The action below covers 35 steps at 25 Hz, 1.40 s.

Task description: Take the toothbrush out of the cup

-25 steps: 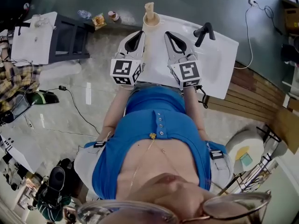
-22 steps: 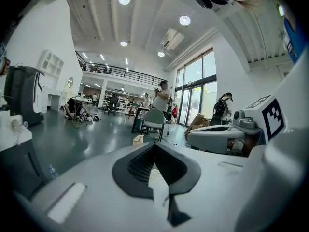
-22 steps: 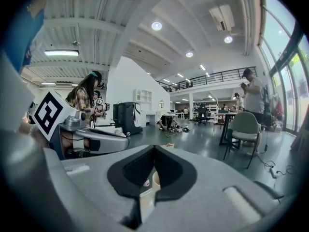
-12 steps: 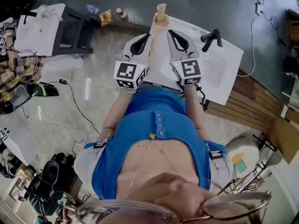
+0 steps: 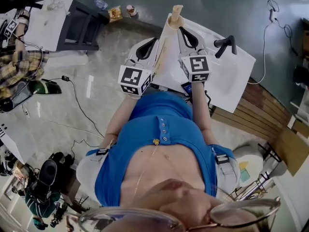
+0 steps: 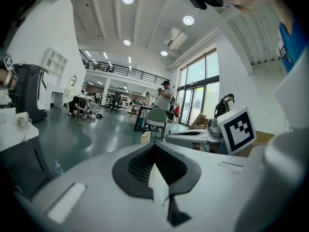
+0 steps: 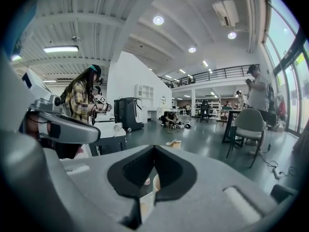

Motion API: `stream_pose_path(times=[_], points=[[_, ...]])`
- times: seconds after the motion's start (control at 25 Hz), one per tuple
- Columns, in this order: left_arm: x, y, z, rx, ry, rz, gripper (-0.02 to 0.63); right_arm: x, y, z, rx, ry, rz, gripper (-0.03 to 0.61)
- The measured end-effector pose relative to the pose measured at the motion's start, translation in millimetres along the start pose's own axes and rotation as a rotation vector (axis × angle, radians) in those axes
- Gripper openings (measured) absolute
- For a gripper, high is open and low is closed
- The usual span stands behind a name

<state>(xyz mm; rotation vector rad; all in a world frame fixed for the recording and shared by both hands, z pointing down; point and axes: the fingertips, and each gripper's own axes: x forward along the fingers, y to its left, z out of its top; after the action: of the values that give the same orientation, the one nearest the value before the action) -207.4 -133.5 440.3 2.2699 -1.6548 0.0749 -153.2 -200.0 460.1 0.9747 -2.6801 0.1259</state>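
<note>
Jaws on my left gripper (image 5: 154,41) and right gripper (image 5: 182,30) sit shut, empty, near the cup (image 5: 176,15) on the sink's (image 5: 231,76) far corner.

The person wears a bright blue top (image 5: 145,129) with a short row of small buttons (image 5: 165,127) down its front, and a thin chain (image 5: 145,170) carrying a little gold pendant (image 5: 157,141). Black bands (image 5: 101,151) with white patches sit at both upper arms, and thin-rimmed glasses (image 5: 241,211) show at the bottom edge. The left gripper (image 5: 150,45) and right gripper (image 5: 183,33) have pale grey shells with black fingers (image 6: 137,166) (ribbed on their inner faces), and each bears a white cube (image 5: 134,79) printed with black square markers.
</note>
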Motion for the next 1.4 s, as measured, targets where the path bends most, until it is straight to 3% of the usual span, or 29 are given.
stream_pose_path(times=[0.8,1.0,1.24,1.4], points=[[-19,40,-15,-0.047,0.022,0.034,0.002,61,-24,-44,0.017,0.136,-0.065,0.005],[-21,45,-16,-0.06,0.024,0.041,0.002,70,-31,-51,0.02,0.17,-0.083,0.037],[-23,56,-21,-0.074,0.032,0.061,0.002,83,-37,-64,0.033,0.21,-0.107,0.146],[-27,66,-23,-0.087,0.036,0.079,0.002,92,-39,-71,0.039,0.232,-0.115,0.16]])
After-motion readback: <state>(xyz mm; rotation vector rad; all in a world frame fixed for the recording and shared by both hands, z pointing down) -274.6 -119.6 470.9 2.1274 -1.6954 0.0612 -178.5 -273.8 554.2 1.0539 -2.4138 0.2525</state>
